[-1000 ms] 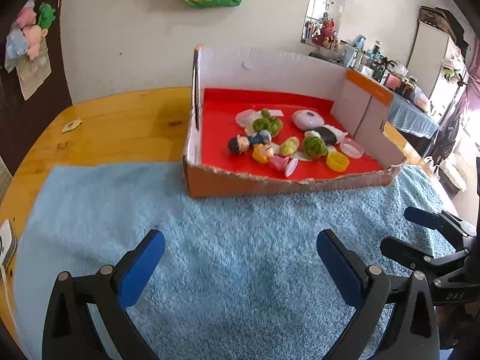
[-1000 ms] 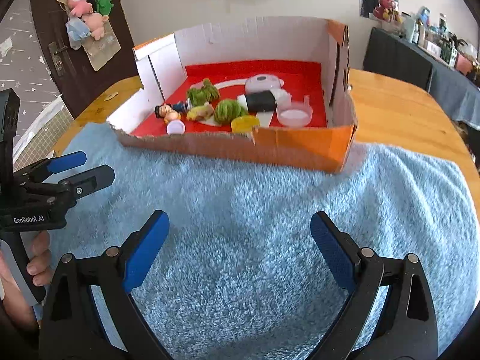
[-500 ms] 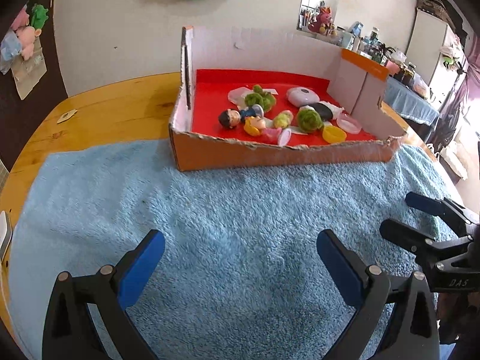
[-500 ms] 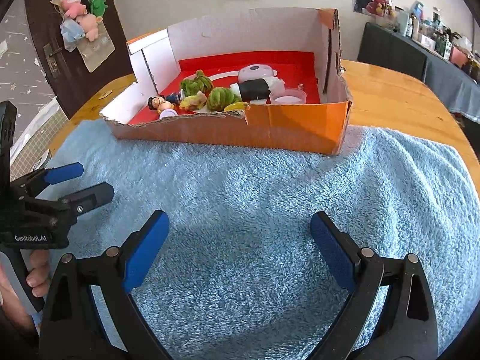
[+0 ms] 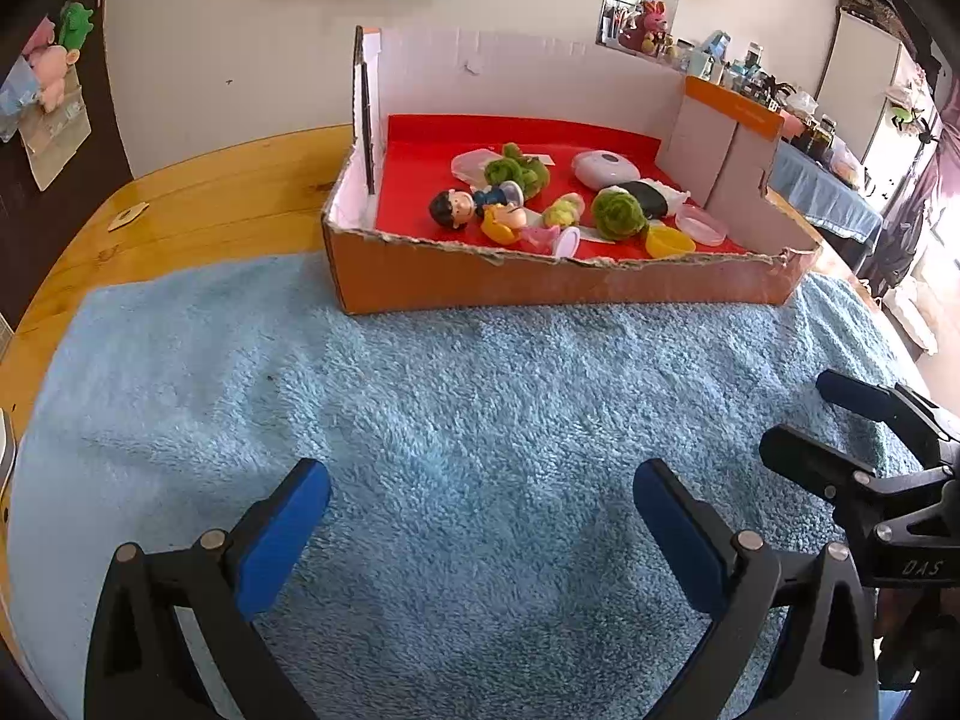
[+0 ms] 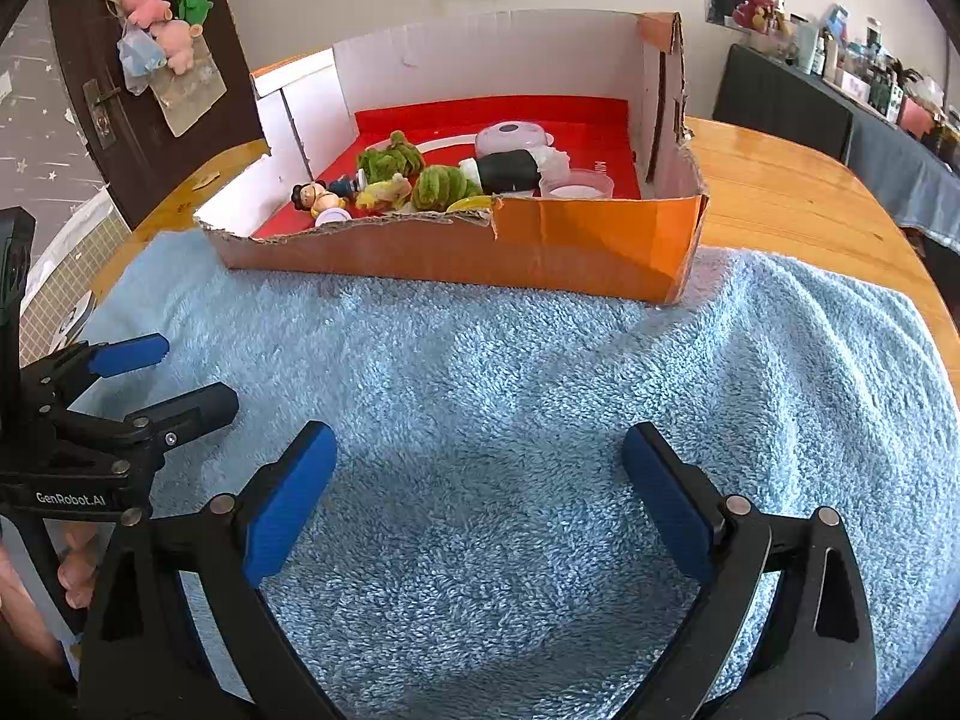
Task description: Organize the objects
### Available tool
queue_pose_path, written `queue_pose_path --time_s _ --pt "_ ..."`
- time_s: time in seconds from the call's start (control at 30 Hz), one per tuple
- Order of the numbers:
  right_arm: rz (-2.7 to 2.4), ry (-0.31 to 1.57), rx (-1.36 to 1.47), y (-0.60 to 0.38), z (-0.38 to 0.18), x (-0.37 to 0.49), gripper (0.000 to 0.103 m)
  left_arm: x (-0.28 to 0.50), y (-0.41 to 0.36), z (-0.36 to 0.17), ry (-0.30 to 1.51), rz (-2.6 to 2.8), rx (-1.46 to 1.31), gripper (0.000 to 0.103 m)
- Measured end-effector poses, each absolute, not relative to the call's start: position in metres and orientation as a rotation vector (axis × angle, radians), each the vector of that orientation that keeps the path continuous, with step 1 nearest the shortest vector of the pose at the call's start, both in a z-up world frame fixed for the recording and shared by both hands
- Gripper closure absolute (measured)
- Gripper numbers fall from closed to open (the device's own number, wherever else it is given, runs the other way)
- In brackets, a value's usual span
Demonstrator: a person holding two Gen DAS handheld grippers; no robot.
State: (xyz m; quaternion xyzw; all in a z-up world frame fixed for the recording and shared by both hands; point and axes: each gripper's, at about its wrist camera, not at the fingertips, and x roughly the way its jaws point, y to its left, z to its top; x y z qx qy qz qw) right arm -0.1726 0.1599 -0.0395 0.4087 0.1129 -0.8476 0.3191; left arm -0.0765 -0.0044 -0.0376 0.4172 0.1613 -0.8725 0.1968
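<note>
An orange cardboard box [image 5: 540, 285] with a red floor stands on the far side of a blue towel [image 5: 480, 420]; it also shows in the right wrist view [image 6: 600, 246]. Inside lie several small things: a doll figure [image 5: 450, 209], green fuzzy balls [image 5: 618, 213], a pink oval case [image 5: 605, 168], a black-and-white roll [image 6: 510, 171], a yellow cup [image 5: 669, 240] and a clear lid [image 5: 699, 225]. My left gripper [image 5: 480, 516] is open and empty over the towel. My right gripper [image 6: 477, 495] is open and empty over the towel, beside the left one.
The towel lies on a round wooden table [image 5: 198, 204] by a white wall. A dark door with hanging plush toys [image 6: 156, 18] is at the left. A cluttered counter [image 5: 798, 120] stands behind at the right. A person's fingers [image 6: 75, 564] hold the left gripper's handle.
Both grippers have drawn back and lower from the box, so the box now looks farther and its front wall hides more of its contents. Both stay open and empty.
</note>
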Motion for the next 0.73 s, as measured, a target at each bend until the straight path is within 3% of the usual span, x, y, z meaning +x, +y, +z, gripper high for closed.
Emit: queue_pose_path --time_s 0.73 --pt "-2.227 0.304 1.076 0.1577 -0.0414 -0.1709 0.002 -0.0743 -0.0045 -0.0405 0.433 -2.432 1.167 0.000"
